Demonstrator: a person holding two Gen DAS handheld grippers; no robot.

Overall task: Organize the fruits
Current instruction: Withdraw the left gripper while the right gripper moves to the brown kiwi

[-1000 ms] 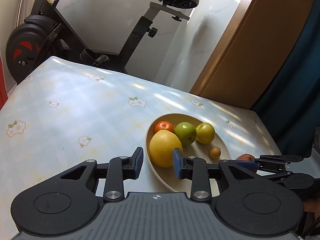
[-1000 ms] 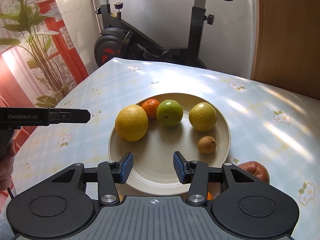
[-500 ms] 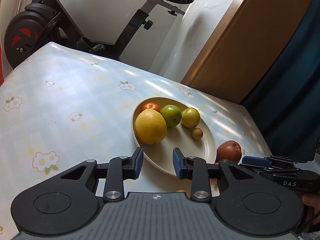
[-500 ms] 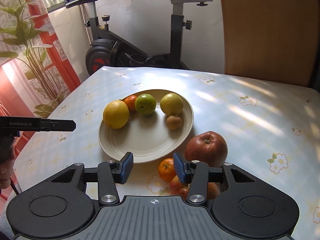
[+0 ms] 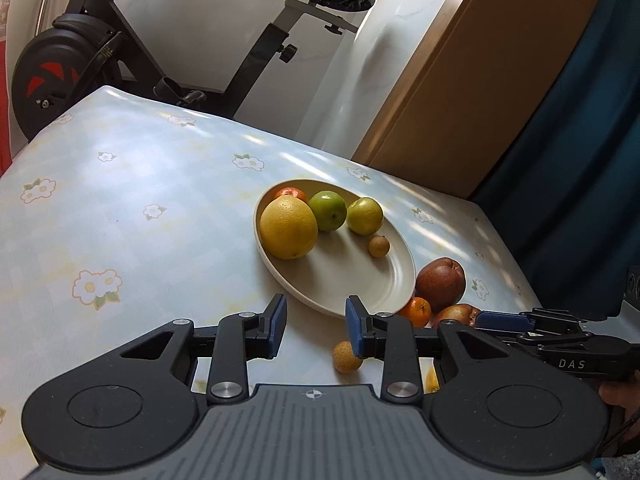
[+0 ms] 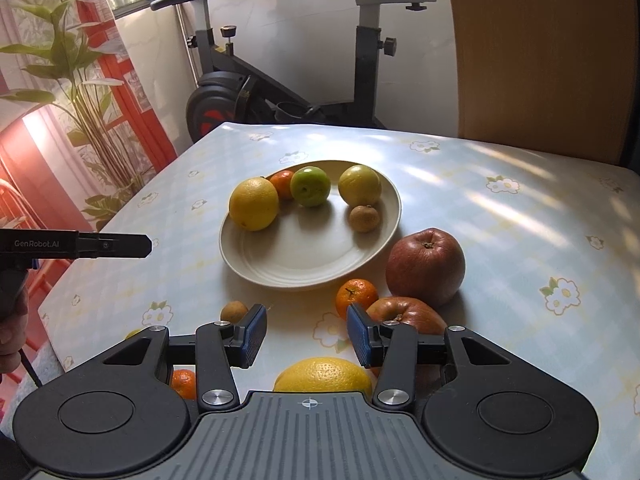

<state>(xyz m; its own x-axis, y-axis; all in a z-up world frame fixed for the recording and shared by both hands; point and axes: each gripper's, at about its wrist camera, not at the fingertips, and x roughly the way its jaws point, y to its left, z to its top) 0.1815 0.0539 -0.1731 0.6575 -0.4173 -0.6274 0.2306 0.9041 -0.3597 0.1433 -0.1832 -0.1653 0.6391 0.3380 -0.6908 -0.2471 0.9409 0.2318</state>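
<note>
where plate (image 6: 260, 268) sits, apples (image 6: 426, 266) beside — bike (image 6: 248, 92) behind

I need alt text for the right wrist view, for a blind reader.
The open right claw hovers above a floral tablecloth, facing a cream plate holding five fruits. Two red apples, mandarins and a yellow citrus lie outside the plate.

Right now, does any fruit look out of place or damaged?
Yes. Several fruits lie on the table, outside the plate: the large red apple, a mandarin and a yellow citrus. The apple's skin looks wrinkled.
</note>
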